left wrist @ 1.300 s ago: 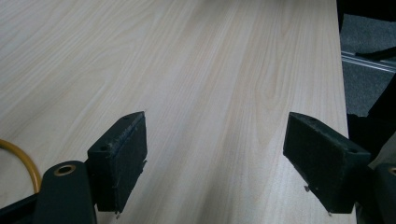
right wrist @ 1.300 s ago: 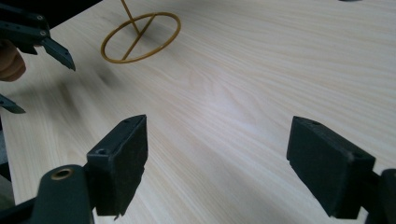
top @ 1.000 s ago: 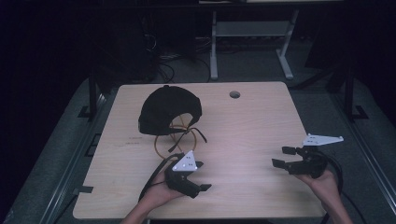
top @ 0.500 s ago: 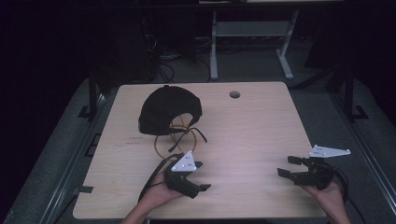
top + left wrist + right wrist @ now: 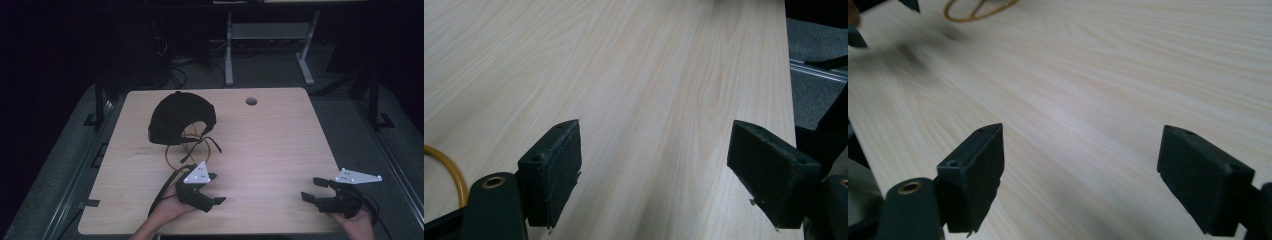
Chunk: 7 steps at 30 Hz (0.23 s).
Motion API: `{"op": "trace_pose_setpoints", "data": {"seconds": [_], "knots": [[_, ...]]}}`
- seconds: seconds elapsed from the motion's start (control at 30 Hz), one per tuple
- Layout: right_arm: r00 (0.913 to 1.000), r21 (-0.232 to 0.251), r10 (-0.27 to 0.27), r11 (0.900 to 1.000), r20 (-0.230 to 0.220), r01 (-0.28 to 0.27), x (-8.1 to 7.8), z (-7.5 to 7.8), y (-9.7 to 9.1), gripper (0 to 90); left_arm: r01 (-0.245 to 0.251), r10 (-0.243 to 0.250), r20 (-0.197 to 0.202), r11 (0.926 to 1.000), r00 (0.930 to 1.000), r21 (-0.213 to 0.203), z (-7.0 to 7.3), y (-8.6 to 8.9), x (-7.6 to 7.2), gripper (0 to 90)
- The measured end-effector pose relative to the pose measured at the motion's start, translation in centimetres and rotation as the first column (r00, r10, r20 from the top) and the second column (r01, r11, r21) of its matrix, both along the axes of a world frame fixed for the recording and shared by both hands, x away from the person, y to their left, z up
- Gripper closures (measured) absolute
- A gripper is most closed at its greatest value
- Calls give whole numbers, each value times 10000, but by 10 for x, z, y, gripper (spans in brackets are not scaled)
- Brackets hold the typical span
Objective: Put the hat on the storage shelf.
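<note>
A black cap (image 5: 180, 117) lies on the far left part of the wooden table (image 5: 270, 145), over a yellow cord loop (image 5: 186, 150). My left gripper (image 5: 216, 189) rests near the front edge, just in front of the loop, open with nothing between its fingers. The left gripper view has bare wood between the spread pads (image 5: 553, 170) and a bit of the yellow loop (image 5: 451, 167) at the left. My right gripper (image 5: 311, 189) sits at the front right corner, open and empty. In the right gripper view the yellow loop (image 5: 979, 10) lies far ahead.
A round cable hole (image 5: 251, 101) is in the table's far edge. Beyond the table stands a grey desk frame (image 5: 270, 35) with cables on the dark floor. The table's right edge (image 5: 788, 75) runs close to the left gripper's far side.
My right gripper has drawn back toward the front right corner of the table and sunk lower. The left gripper, cap and loop have stayed put.
</note>
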State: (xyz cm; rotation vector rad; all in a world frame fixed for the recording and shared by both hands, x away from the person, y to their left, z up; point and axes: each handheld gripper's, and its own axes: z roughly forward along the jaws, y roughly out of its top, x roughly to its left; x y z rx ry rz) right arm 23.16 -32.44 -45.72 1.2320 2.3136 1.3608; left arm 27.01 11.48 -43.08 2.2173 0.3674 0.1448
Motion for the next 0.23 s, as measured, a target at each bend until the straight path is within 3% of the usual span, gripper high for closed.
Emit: {"op": "trace_pose_setpoints", "data": {"seconds": [0.23], "knots": [[9990, 82, -401, 9992, 211, 399, -17, -5, -3, 169, 124, -124, -29, 9999, 9999, 103, -2, -5, 1, 213]]}}
